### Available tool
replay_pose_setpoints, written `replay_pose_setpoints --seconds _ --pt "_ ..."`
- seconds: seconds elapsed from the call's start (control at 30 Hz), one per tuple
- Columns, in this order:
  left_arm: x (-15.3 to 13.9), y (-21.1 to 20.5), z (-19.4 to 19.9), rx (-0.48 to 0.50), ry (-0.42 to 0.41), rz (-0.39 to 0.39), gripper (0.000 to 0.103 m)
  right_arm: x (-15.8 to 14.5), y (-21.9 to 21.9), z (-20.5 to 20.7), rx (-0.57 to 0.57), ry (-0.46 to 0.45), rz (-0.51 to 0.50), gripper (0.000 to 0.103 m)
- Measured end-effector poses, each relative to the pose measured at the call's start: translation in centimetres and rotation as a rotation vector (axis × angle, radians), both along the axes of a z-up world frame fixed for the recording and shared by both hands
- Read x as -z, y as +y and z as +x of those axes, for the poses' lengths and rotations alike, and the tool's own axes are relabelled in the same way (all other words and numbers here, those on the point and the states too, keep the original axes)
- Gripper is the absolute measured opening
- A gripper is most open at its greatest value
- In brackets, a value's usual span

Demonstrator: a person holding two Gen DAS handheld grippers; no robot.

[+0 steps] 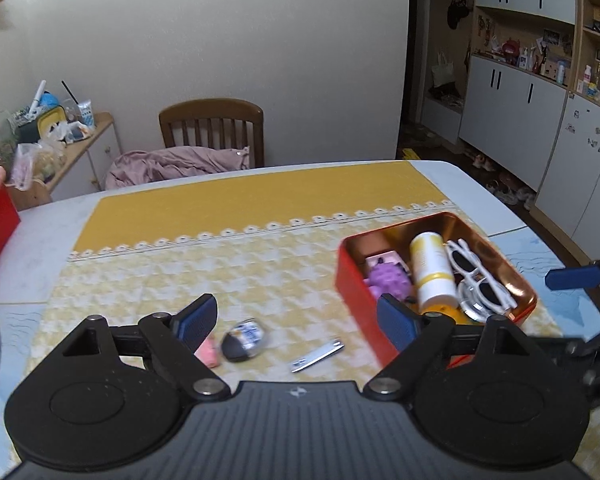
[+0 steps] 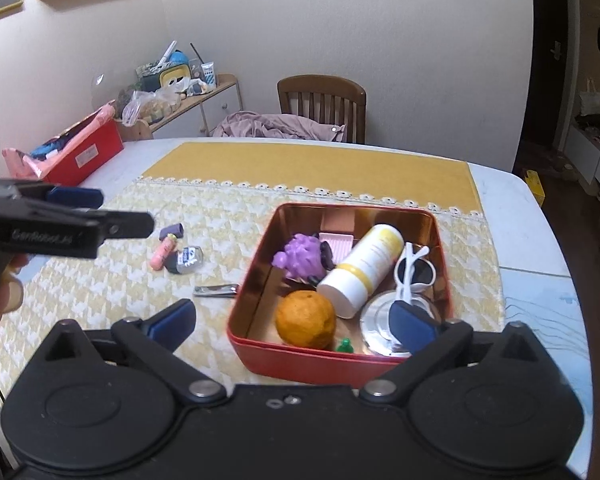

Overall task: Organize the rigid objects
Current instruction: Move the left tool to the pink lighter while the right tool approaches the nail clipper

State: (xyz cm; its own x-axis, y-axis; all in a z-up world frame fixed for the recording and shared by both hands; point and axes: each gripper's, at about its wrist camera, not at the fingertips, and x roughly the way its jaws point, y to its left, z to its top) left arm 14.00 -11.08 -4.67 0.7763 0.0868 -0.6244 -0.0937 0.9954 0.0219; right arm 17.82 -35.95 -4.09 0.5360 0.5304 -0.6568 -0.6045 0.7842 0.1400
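i judge the sorting well past halfway: the red rectangular tin with the coppery inside (image 2: 336, 364) sits on the yellow patterned cloth (image 2: 312, 164) and already holds a purple knobbly toy (image 2: 298, 258), a white and yellow cylindrical bottle (image 2: 364, 270), white-framed sunglasses (image 2: 414, 270), an orange round fruit (image 2: 306, 320), a pink flat ridged piece (image 2: 338, 244), a small green piece (image 2: 345, 345) and a shiny round metal object (image 2: 380, 320). four things lie loose on the cloth to the left of the tin: silver metal nail clippers (image 2: 216, 290) just beside its wall, a small black and silver pouch-like item (image 2: 186, 259), a pink short tube (image 2: 162, 255) touching it, and a purple small cylinder (image 2: 173, 232) beyond. my left gripper (image 1: 296, 318) hangs over those strays with its jaws spread and nothing between them. my right gripper (image 2: 294, 322) hovers above the tin's near edge, jaws likewise wide apart and empty. those four pieces are what i reckon is left.
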Motion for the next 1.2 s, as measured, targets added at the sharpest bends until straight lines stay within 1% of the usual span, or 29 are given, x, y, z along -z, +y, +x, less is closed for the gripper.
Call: replay_pose_setpoints --seconds 0.2,0.47,0.8,0.93,1.03,1.2 --pt "0.5 3.4 -1.3 0.006 0.012 -0.017 0.087 0.0 2.0 -0.9 0.044 0.014 0.023 0.103" --pt "1.8 7.8 -1.5 0.015 0.012 0.002 0.087 0.6 6.4 -2.6 0.074 0.025 -0.009 0.103" --pt "3.9 12.2 0.6 0.049 0.053 -0.070 0.087 1.8 12.3 -3.2 0.076 0.039 -0.064 0.103" --pt "5.1 13.1 1.8 0.047 0.073 -0.082 0.087 2.7 14.7 -3.1 0.075 0.026 -0.098 0.103" --pt "6.1 13.4 2.5 0.048 0.091 -0.074 0.087 3.8 16.2 -2.7 0.087 0.022 -0.131 0.103" --pt "7.8 14.2 3.7 0.035 0.132 -0.092 0.087 5.6 18.3 -2.2 0.114 0.020 -0.167 0.101"
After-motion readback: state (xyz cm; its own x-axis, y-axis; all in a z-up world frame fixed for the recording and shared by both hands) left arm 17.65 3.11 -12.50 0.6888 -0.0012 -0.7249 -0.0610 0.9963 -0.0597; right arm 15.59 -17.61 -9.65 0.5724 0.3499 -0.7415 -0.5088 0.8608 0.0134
